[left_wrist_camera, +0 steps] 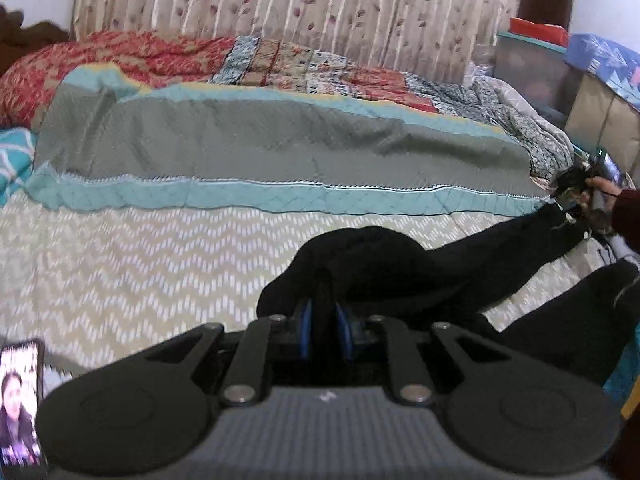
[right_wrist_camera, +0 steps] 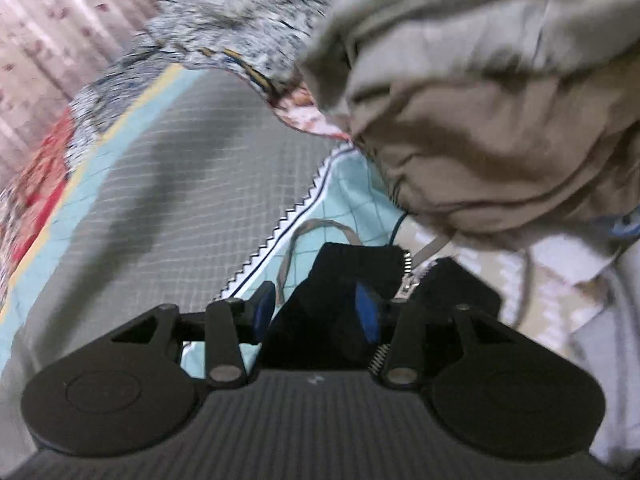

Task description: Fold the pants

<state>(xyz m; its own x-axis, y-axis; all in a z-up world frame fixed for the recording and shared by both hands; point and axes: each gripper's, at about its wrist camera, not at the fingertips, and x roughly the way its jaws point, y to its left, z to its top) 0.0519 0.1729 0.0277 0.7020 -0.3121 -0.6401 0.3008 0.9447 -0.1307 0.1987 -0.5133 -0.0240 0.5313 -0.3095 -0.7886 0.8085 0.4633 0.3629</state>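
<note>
While both grippers (left_wrist_camera: 323, 322) (right_wrist_camera: 316, 300) pinched black pants (left_wrist_camera: 420, 264), we noted chevron bedsheet (left_wrist_camera: 140, 264), grey-teal quilt (left_wrist_camera: 260, 140), floral curtain (left_wrist_camera: 320, 8) behind.

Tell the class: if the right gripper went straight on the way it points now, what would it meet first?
Beyond the black pants that the right gripper pinches, probably the beige drawstring on the teal quilt border, then the bunched tan garment; depth is unclear.
</note>
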